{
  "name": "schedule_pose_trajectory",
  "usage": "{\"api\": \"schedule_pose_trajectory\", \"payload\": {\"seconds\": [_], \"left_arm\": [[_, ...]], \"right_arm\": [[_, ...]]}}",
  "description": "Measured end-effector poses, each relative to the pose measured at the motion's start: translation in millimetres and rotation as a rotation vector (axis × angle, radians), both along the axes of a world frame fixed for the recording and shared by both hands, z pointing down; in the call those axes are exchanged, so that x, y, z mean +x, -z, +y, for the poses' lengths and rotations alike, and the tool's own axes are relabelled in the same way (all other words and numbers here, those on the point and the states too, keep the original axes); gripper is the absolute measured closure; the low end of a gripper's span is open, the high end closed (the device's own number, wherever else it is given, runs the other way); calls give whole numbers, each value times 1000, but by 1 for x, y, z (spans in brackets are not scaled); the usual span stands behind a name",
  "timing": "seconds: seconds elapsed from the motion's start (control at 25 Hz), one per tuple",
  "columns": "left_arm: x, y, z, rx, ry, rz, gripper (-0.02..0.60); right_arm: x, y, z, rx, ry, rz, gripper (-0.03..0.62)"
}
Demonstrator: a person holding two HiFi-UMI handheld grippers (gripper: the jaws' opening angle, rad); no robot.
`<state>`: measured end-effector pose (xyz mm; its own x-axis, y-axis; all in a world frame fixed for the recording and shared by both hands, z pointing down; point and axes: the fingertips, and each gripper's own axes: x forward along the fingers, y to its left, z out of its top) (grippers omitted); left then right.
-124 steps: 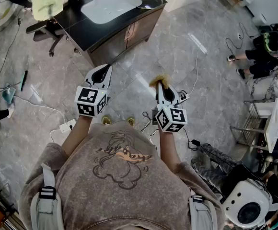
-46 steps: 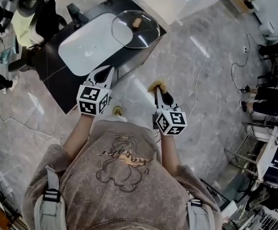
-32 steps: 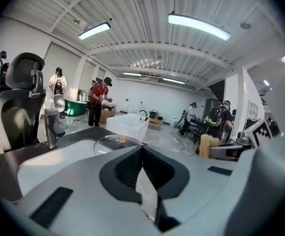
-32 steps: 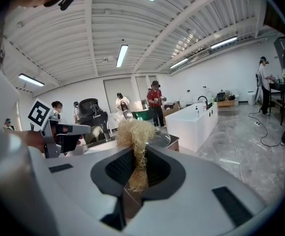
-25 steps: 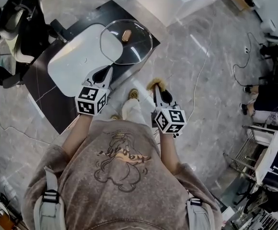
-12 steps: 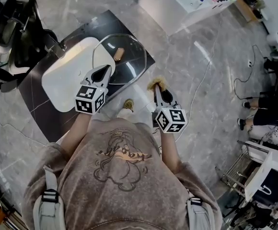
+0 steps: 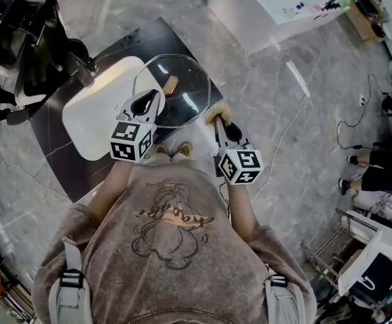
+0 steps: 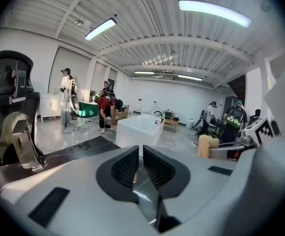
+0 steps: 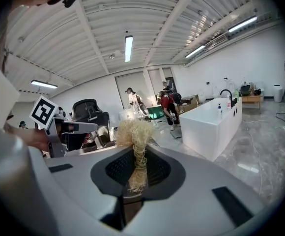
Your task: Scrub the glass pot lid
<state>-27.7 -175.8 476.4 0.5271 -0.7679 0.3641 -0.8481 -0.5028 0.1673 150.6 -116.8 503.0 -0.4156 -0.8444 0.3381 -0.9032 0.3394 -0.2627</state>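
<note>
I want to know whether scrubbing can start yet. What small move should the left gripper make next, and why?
Probably open the left gripper and take the glass lid by its near rim. Its jaws are together, holding nothing, over the lid lying on the counter. The right gripper already clamps the fibre scrubber, so steadying the lid likely comes first.

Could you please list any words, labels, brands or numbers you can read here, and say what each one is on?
No text can be read here.
T-shirt: script-like strokes across the drawing, too blurred to read.
Marker cubes: black-and-white square patterns, no letters or numbers.
Dark object at the lower right: a white mark, too small to read.
</note>
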Motion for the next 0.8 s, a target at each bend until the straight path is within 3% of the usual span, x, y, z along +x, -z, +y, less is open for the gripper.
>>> {"api": "schedule_pose_trajectory", "payload": {"seconds": [0.12,0.4,0.8], "left_arm": [[0,-3,-9,-20,-23,13,541],[6,-13,-31,-20,-34,16,276],[20,-73,-54,-146,-116,-137,268]], "right_arm": [[-8,1,-8,-3,-3,2,546],[-4,1,-18,2,-32,8,546],[1,-2,-32,5,-62,3,546]]}}
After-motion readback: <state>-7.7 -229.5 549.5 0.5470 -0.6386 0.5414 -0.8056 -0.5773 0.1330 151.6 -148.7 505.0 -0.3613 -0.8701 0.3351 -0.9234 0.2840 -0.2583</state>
